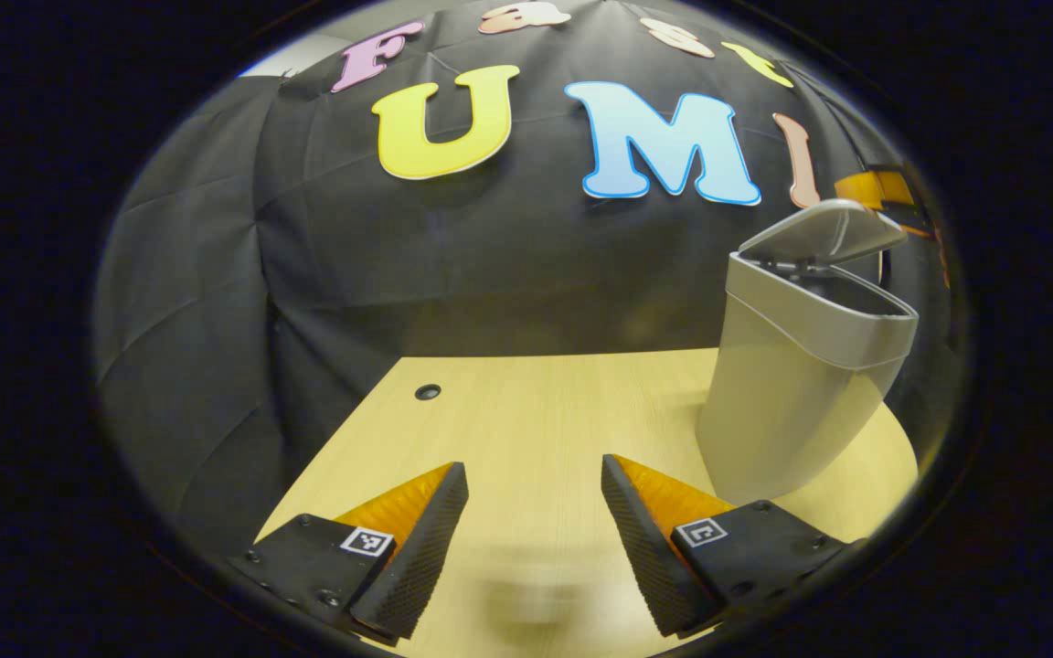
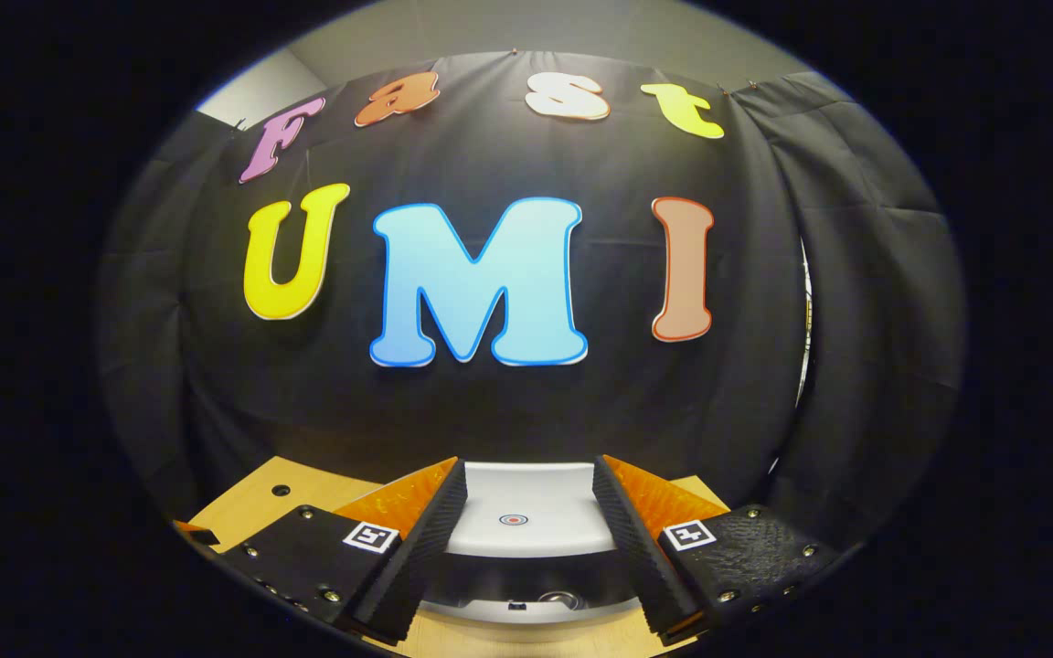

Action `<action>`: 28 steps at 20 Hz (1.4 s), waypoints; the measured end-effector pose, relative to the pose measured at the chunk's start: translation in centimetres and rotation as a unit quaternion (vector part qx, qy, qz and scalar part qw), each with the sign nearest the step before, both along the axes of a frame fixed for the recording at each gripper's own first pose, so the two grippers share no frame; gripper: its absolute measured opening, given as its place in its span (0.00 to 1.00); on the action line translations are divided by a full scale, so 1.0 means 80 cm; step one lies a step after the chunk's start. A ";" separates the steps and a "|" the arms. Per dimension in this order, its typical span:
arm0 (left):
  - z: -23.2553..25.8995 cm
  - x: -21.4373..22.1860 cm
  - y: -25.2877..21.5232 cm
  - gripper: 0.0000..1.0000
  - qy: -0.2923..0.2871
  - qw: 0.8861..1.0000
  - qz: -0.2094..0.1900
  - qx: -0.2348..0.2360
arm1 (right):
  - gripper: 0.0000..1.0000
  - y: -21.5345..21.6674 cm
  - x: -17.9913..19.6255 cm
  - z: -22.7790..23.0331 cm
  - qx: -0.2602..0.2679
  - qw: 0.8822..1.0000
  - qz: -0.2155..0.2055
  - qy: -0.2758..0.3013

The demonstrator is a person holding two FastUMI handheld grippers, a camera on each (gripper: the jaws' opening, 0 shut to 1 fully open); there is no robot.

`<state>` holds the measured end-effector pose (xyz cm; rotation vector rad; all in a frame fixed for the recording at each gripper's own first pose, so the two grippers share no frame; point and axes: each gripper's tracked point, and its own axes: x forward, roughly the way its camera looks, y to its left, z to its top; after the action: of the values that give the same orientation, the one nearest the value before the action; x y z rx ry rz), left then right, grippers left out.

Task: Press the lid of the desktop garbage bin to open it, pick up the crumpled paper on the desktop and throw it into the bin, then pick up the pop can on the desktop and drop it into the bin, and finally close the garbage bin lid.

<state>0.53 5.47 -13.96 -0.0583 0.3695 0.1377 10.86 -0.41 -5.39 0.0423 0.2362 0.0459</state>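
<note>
Upright bin — lid tilted open

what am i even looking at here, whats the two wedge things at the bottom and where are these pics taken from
There is no robot here: a person holds a two-finger tool in each hand, and a fisheye camera rides on each tool, looking forward along its fingers. The wedges at the bottom are those fingers.

The left gripper view shows the left hand-held gripper open and holding nothing, above a wooden table. To its right stands a grey garbage bin with its lid tilted up, so the bin is open.

The right gripper view shows the right hand-held gripper, also open and holding nothing, close above the bin's opening; the raised lid shows between its fingers. The black cloth behind is the booth's wall.
</note>
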 end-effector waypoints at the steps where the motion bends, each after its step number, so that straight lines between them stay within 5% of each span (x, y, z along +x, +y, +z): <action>1: 0.000 0.000 -0.001 1.00 0.000 1.000 -0.001 0.000 | 0.90 0.001 -0.004 -0.011 0.001 1.000 0.000 0.011; 8: -0.002 0.006 -0.006 0.98 0.003 1.000 -0.008 0.002 | 0.90 0.004 -0.019 -0.063 -0.006 0.998 0.003 0.061; 11: -0.003 0.008 -0.007 0.90 0.005 1.000 -0.011 0.001 | 0.90 0.005 -0.019 -0.061 -0.007 0.999 0.001 0.052; 28: -0.013 0.018 -0.010 0.91 0.014 1.000 -0.014 -0.006 | 0.91 0.005 -0.025 -0.067 0.002 1.000 -0.007 -0.017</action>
<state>1.95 4.68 -15.02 -0.0631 0.3983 0.1093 8.88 0.01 -10.72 0.0464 0.2016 0.0340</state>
